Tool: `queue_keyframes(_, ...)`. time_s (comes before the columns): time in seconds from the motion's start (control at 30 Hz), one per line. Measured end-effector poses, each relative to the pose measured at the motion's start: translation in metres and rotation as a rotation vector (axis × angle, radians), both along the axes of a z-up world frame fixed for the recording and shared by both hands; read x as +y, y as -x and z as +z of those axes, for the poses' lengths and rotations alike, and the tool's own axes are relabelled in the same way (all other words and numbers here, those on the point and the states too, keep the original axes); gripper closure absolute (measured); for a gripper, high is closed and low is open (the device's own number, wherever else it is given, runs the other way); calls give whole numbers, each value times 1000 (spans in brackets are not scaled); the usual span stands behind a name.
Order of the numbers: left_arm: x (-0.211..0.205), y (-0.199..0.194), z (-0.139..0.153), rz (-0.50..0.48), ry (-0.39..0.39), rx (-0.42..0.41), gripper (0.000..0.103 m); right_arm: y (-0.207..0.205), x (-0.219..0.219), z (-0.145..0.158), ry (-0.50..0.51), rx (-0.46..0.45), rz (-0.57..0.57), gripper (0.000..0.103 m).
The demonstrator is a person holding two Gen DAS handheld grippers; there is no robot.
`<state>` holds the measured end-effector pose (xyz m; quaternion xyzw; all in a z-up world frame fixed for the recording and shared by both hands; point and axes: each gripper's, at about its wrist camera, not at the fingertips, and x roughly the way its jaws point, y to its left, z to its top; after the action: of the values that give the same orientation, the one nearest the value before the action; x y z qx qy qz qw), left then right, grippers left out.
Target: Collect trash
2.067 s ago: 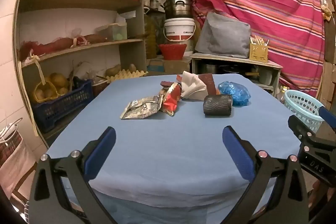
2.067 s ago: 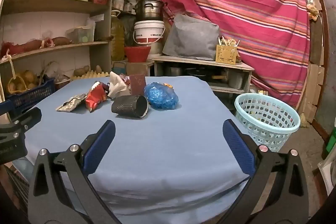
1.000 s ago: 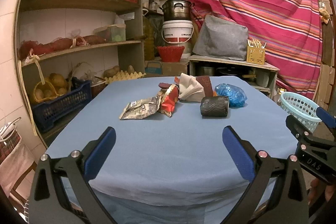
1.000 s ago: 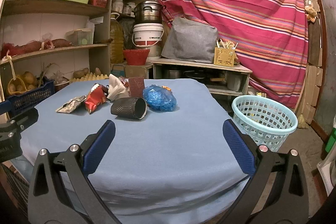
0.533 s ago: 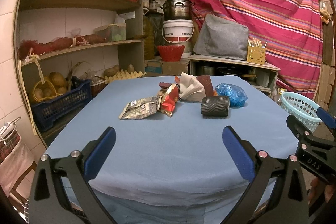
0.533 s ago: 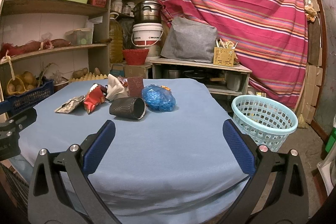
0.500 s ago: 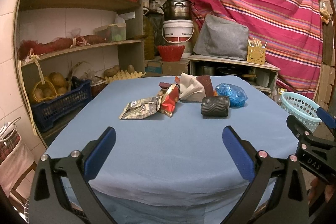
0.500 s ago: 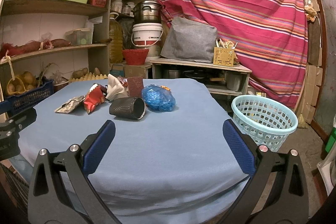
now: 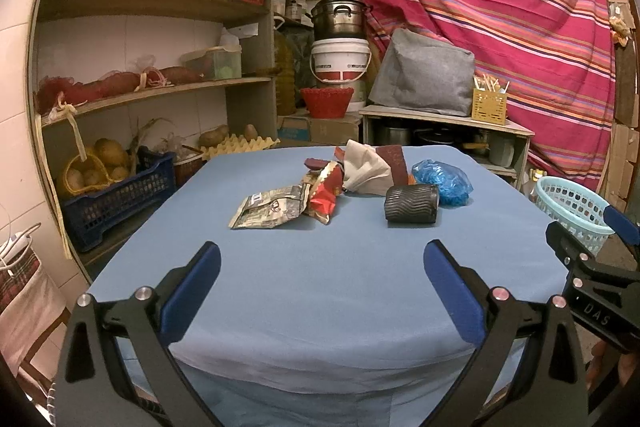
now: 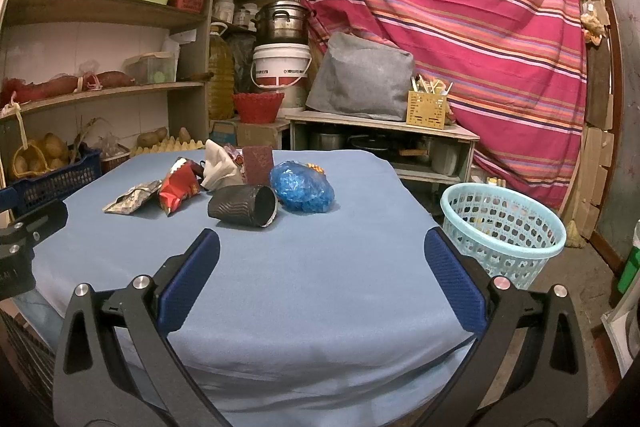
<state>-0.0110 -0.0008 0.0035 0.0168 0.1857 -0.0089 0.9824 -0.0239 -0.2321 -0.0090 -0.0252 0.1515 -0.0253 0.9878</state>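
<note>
Trash lies in a cluster on the blue-covered table (image 9: 320, 287): a silver wrapper (image 9: 269, 211), a red snack bag (image 9: 325, 194), a crumpled white paper (image 9: 366, 169), a black ribbed cup on its side (image 9: 412, 210), a blue plastic bag (image 9: 442, 182). The right wrist view shows the cup (image 10: 243, 206), the blue bag (image 10: 302, 187) and a light-blue mesh basket (image 10: 503, 227) on the floor right of the table. My left gripper (image 9: 320, 267) and right gripper (image 10: 320, 259) are both open and empty, held before the table's near edge.
Wooden shelves (image 9: 152, 87) with crates, potatoes and boxes stand on the left. A low bench (image 10: 384, 125) with a grey bag, pots and a white bucket stands behind the table. A striped red cloth (image 10: 460, 7) hangs at the back.
Both grippers have drawn back slightly from the table over two seconds; the trash looks a little farther away. In the last half second nothing has visibly moved.
</note>
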Motion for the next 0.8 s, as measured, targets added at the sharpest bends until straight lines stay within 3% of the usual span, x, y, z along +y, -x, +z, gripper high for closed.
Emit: queue_keyframes(0.8,2,-3,-4,0,3,7,4,-1,-1,-4,2,10,0,4)
